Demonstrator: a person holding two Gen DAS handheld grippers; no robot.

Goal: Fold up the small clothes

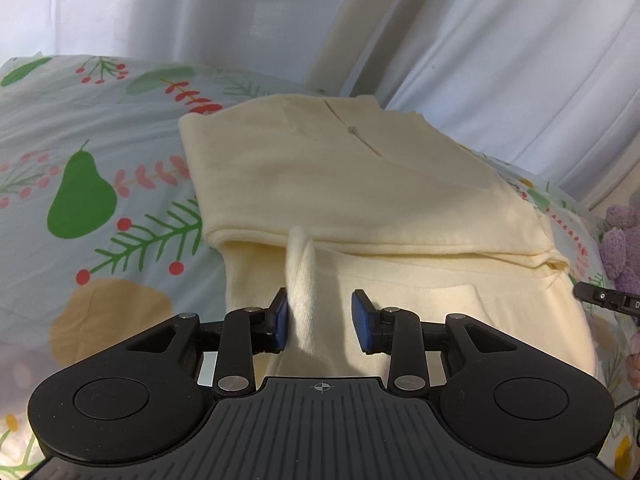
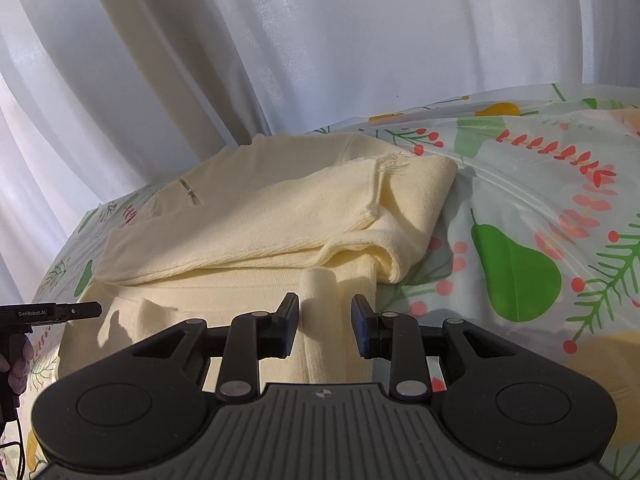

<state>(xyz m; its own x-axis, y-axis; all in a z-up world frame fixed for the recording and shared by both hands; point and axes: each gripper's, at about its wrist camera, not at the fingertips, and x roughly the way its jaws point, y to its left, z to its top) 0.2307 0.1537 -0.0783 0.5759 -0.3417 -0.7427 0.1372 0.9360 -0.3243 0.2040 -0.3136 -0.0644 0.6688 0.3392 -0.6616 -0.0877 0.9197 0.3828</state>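
left tool [image 1: 320,322]: my jaws apart, a raised fold of the cream garment [image 1: 360,184] between them
right tool [image 2: 325,322]: jaws apart over its hem ridge

purple plush toy [image 1: 620,240] cut off at right edge; bedsheet [image 1: 92,128] partly hidden under cream garment [image 1: 340,176]

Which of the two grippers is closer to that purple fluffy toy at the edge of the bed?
The right gripper. In the left camera's view its tip pokes in just below the purple fluffy toy, while the left gripper sits farther off, over the cream garment.
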